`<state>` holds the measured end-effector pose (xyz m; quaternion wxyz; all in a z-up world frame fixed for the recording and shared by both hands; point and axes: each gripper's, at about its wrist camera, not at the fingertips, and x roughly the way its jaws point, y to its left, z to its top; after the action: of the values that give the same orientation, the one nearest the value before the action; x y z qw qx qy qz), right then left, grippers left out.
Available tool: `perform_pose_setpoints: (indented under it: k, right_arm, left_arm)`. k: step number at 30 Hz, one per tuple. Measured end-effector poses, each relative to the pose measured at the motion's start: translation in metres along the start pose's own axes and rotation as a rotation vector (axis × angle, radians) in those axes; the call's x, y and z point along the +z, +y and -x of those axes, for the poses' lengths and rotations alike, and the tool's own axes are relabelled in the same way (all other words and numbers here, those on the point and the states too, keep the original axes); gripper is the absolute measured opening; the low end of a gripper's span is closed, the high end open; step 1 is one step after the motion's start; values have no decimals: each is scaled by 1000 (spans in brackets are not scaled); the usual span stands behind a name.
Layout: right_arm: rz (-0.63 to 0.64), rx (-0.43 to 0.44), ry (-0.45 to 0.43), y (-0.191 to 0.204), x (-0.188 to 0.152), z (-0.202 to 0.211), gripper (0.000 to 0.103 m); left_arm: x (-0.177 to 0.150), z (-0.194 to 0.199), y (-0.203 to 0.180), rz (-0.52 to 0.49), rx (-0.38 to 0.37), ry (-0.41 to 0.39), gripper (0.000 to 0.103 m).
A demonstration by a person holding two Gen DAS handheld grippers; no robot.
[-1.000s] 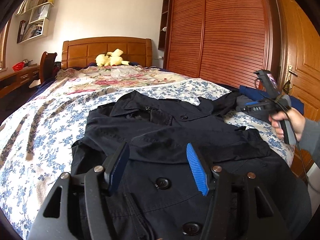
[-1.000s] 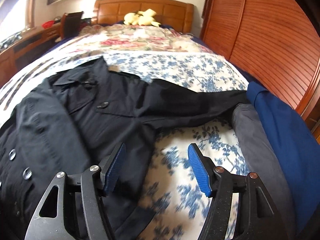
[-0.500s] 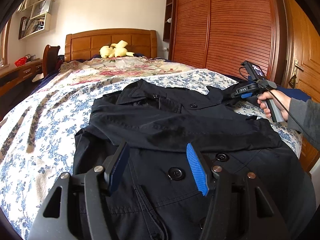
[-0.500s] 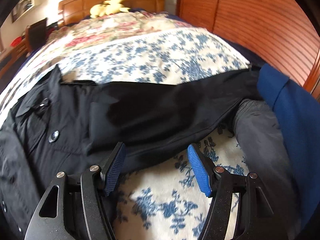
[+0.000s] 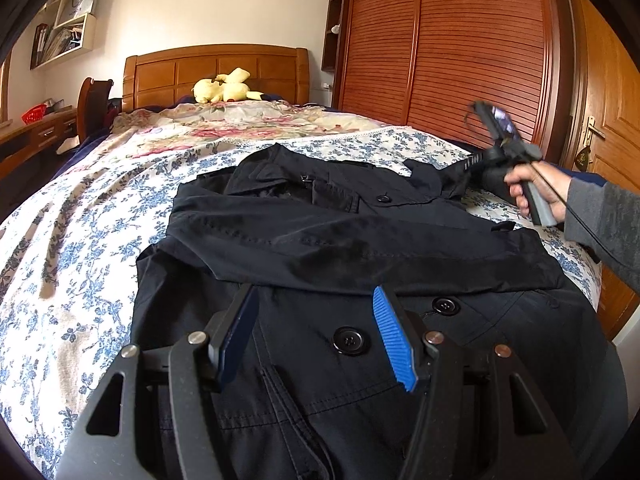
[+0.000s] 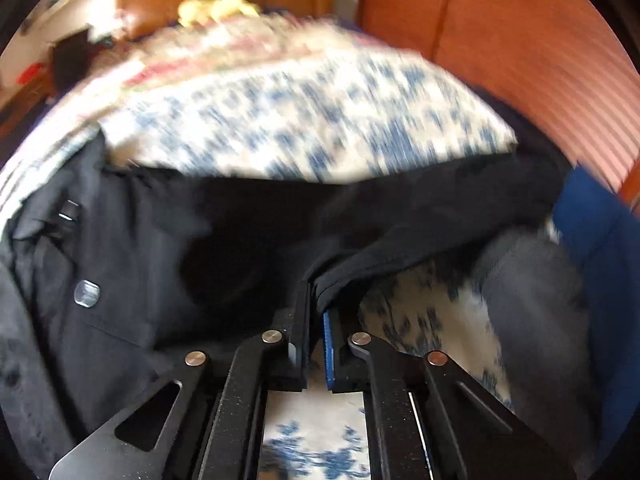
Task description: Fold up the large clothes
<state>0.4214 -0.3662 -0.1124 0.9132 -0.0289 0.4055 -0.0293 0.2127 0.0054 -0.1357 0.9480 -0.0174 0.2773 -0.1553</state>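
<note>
Black coat (image 5: 360, 248) lies spread across the flowered bedspread (image 5: 80, 248), filling the middle and lower part of the left wrist view, its collar toward the wooden headboard (image 5: 216, 68) at upper centre. One sleeve is folded flat across the chest from left to right, and two dark buttons show just below it.

The left gripper (image 5: 316, 332) hovers over the lower front of the coat at the bottom of that view, its blue-padded jaws standing apart with nothing between them; one button sits in the gap beyond them.

At the right edge of the same view a hand (image 5: 536, 188) in a grey sleeve (image 5: 604, 224) holds the right gripper's handle by the coat's far sleeve, blurred.

In the right wrist view, which is smeared, the right gripper (image 6: 316, 300) sits at lower centre with its jaws pinched together on a fold of the black sleeve edge; the cloth bunches out from between the pads toward the right. The bedspread shows beneath the gripper and across the top of the frame.

A blue garment (image 6: 600, 264) and a grey one (image 6: 532, 296) lie at the right of that view. A yellow plush toy (image 5: 224, 88) rests by the headboard, with a louvred wardrobe (image 5: 440, 40) at upper right.
</note>
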Motion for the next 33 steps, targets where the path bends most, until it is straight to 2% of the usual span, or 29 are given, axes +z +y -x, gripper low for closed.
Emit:
perform_pose_setpoints:
  k: [2, 5, 6, 8, 11, 13, 15, 16, 17, 18, 21, 27, 33]
  right_arm:
    - [49, 54, -72, 19, 7, 25, 2]
    - [167, 187, -148, 63, 6, 62, 2]
    - [231, 246, -150, 83, 0, 74, 2]
    - [335, 305, -136, 116, -15, 89, 2]
    - [461, 313, -89, 153, -44, 98, 3]
    - [474, 299, -56, 160, -54, 96, 11]
    - [450, 310, -26, 158, -61, 94, 29]
    - [435, 305, -28, 155, -62, 94, 34]
    - [417, 297, -34, 151, -63, 96, 46]
    - [400, 299, -42, 144, -63, 98, 50]
    - [354, 297, -59, 129, -58, 103, 51]
    - [225, 156, -59, 81, -36, 86, 53]
    - [70, 55, 12, 29, -23, 42, 58]
  left_arm:
    - [0, 0, 0, -2, 0, 1, 59]
    - [0, -1, 0, -2, 1, 2, 59]
    - [-1, -1, 0, -3, 1, 2, 59]
    - [-1, -1, 0, -2, 3, 4, 59]
    - [-1, -1, -1, -3, 5, 4, 59]
    - [-1, -1, -1, -4, 6, 3, 59]
    - [-1, -1, -1, -4, 6, 3, 59]
    - [-1, -1, -1, -4, 6, 3, 59]
    - [-1, -1, -1, -3, 6, 3, 59]
    - [-1, -1, -1, -3, 6, 3, 59]
    - [-1, -1, -1, -4, 5, 3, 59]
    - [-2, -1, -1, -4, 5, 4, 59]
    - [-2, -3, -1, -6, 7, 10, 59]
